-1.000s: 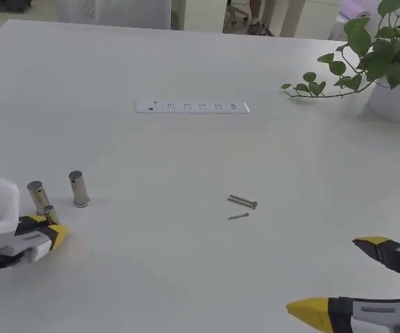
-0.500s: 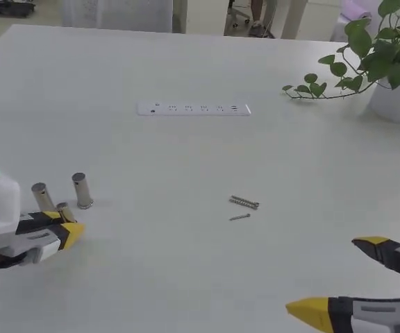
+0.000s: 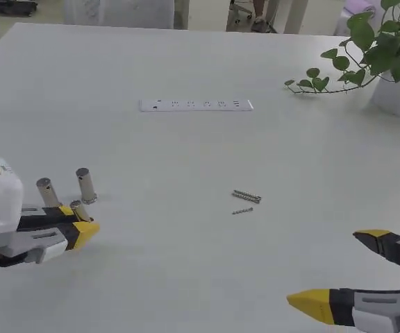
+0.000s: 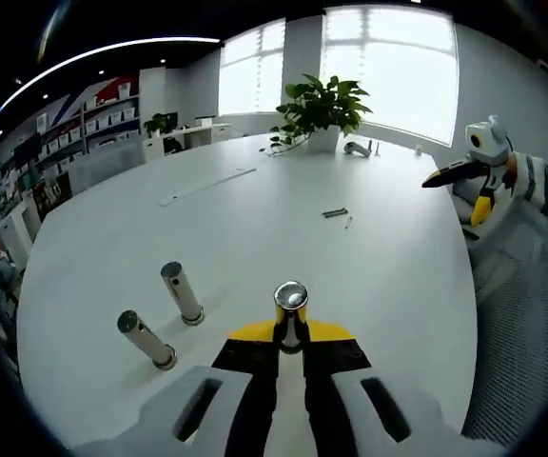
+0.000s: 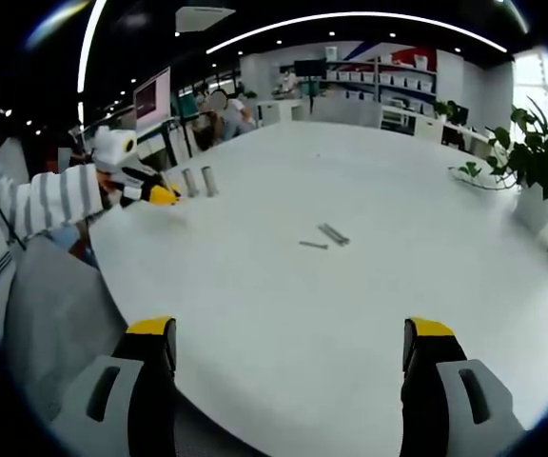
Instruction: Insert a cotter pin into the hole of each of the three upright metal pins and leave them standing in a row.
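Observation:
My left gripper (image 3: 82, 223) (image 4: 291, 335) is shut on a metal pin (image 3: 79, 209) (image 4: 291, 307), held upright just above the white table at the left. Two other metal pins (image 3: 85, 185) (image 3: 47, 192) stand upright behind it, also seen as pins (image 4: 181, 291) (image 4: 145, 338) in the left gripper view. Cotter pins (image 3: 246, 197) (image 4: 335, 213) (image 5: 331, 233) lie in a small cluster at mid table, with one cotter pin (image 3: 242, 211) (image 5: 313, 245) slightly apart. My right gripper (image 3: 356, 270) (image 5: 293, 345) is open and empty near the front right edge.
A white power strip (image 3: 196, 105) lies across the far middle of the table (image 3: 186, 152). A potted plant (image 3: 387, 62) stands at the back right corner, with trailing leaves on the table. Chairs and a person's legs show beyond the far edge.
My left gripper has carried the metal pin rightward, away from the two standing pins. The right gripper has stayed where it was.

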The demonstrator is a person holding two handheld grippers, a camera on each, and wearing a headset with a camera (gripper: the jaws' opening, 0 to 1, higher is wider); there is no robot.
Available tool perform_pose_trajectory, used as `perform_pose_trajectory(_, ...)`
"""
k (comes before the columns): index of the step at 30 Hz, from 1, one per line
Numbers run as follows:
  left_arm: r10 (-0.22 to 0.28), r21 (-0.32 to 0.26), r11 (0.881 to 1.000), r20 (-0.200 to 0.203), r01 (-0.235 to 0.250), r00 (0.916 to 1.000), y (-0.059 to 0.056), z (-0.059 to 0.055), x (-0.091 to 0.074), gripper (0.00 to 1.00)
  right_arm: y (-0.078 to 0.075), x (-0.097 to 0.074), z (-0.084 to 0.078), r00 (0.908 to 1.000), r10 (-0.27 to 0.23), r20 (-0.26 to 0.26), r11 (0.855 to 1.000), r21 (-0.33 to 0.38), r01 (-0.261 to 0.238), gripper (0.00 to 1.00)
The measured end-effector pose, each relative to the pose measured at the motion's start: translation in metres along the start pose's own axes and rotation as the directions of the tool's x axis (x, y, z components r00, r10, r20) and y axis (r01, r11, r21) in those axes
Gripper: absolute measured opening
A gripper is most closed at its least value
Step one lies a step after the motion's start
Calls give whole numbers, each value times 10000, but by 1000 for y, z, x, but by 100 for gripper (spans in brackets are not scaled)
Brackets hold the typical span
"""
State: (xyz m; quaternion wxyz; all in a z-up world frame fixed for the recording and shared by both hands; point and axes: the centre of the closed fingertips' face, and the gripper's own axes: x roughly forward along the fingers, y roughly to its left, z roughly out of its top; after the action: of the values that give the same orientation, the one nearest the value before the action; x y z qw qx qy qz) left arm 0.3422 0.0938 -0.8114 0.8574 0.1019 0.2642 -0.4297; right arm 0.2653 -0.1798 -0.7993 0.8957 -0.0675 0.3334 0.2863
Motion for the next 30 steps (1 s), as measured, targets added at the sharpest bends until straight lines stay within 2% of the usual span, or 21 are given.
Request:
perform_pose_trajectory(3,-112,398,9991,-22,113,9999,-6,3,-1,7,1,0,-1,10000,48,0,10000,32,-48,100)
perform_pose_trajectory(6,-474,644,9968,26,472,9989,-14,8,-1,7,2,0,-2,10000,49,-23,10000,27,-49,100)
perform_pose_trajectory(11,-1127,1345,9843,-202,1144,9934,-30,14,1,7,2,0,-2,10000,47,-69,10000,-4,-47,100)
perform_pose_trajectory(15,-1533,1579,9754,-173,1541,9880,-39,21,5,7,2,0,-2,10000,52,-58,10000,20,-52,100)
perform_pose_trajectory(21,-2227,2287,9465,-476,2277,9737,-60,27,13,7,3,2,-3,9999,84,-140,10000,35,-84,100)
perform_pose_trajectory(30,-2972,2713,9106,-944,3118,9501,-82,20,24,7,4,2,-4,9997,82,-225,10000,-6,-82,100)
